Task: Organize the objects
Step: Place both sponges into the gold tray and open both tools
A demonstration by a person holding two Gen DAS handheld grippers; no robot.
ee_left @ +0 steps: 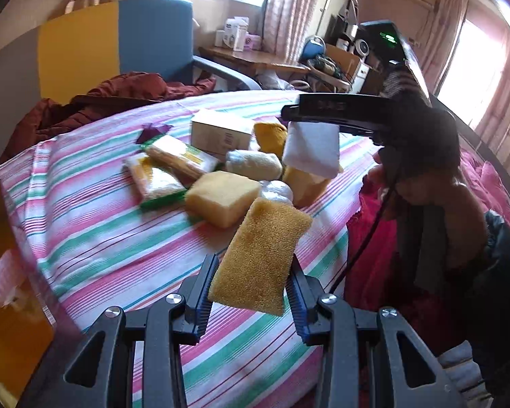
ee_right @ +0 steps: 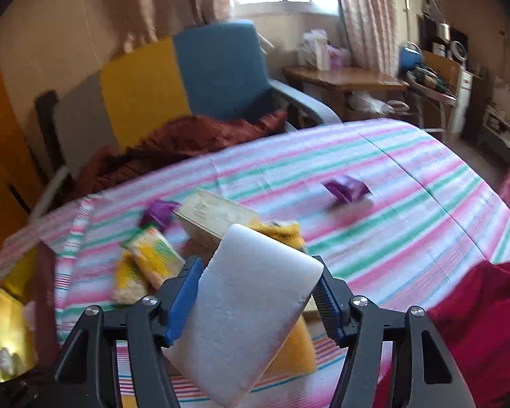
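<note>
Both in play now: the left tool (ee_left: 251, 292) is clamped on a yellow sponge (ee_left: 261, 255), the right tool (ee_right: 255, 292) on a white sponge (ee_right: 251, 309), while the pile (ee_left: 221, 176) ahead on the bed (ee_left: 102, 238) awaits sorting.

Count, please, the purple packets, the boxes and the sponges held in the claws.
Purple packets: 2
Boxes: 1
Held sponges: 2, a yellow sponge and a white sponge
Total: 5
</note>
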